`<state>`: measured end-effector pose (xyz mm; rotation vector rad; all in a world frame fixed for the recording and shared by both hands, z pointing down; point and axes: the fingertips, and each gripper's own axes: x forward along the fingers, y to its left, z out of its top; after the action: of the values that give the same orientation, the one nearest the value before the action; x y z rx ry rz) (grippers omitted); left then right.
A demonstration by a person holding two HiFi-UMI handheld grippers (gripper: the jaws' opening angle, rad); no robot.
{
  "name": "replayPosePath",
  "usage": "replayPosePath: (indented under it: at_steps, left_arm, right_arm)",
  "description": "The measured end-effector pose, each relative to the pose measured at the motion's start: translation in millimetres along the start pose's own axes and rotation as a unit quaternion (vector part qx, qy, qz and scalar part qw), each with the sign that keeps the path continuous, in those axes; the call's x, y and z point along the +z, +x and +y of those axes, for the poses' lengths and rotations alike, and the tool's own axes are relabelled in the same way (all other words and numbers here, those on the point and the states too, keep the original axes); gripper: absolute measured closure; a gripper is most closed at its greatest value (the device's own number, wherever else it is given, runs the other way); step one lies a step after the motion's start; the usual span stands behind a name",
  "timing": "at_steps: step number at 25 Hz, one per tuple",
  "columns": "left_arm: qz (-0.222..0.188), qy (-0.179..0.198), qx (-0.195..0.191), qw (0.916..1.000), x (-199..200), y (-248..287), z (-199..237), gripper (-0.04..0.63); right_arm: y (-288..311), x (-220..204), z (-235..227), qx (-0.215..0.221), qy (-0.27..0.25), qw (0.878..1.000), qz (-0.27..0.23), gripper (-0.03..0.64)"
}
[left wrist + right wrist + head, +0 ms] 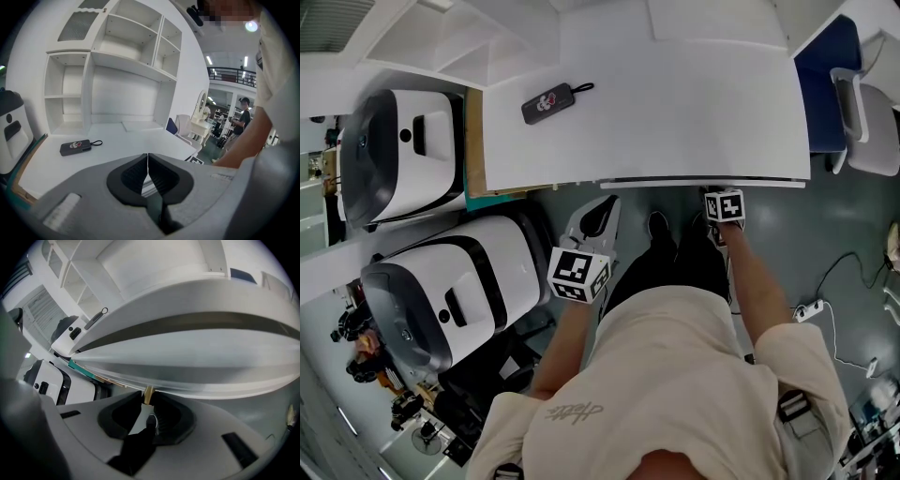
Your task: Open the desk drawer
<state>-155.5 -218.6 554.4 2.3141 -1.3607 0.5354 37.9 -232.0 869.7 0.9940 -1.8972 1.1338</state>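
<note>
The one long white curved drawer front (201, 363) sat right under the front edge of the white bench (675, 103). In the head view it showed as a thin strip (703, 183) along that edge. A single small brass-coloured knob (148, 392) hung at the drawer's lower rim, and the right tongs (148, 398) pinched it between their dark pads. In the head view the right tongs (724, 202) were up against the drawer strip.

The left tongs (147, 161) were pressed together on nothing and held well back from the bench. In the head view they (598, 217) were below its edge, to the left of the right pair.

On the bench lay one dark flat pouch with a loop strap (548, 102), far from both tongs. Two big white-and-black rounded machines (403, 155) (450, 291) stood left of the bench, and one white chair (862, 122) stood to its right.
</note>
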Motion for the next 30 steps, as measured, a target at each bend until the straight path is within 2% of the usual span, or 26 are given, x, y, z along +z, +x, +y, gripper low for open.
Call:
replayPosePath:
  at_steps: [9,19,24,30]
  left_arm:
    - [-0.010,0.013,-0.010,0.9998,-2,-15,0,0.580]
    - [-0.005,0.034,-0.053,0.9980,-17,-24,-9,0.580]
    - [0.000,0.032,-0.071,0.9970,-27,-21,-12,0.580]
    - [-0.001,0.025,-0.073,0.9970,-35,-30,-28,0.580]
  right_arm:
    - [-9,-34,11,-0.007,0.007,1.000,0.010,0.534]
    - [-18,-72,21,-0.011,0.024,1.000,0.007,0.534]
    - [-24,-90,25,-0.012,0.020,1.000,0.009,0.535]
    - [-33,-122,34,-0.009,0.018,0.999,0.026,0.535]
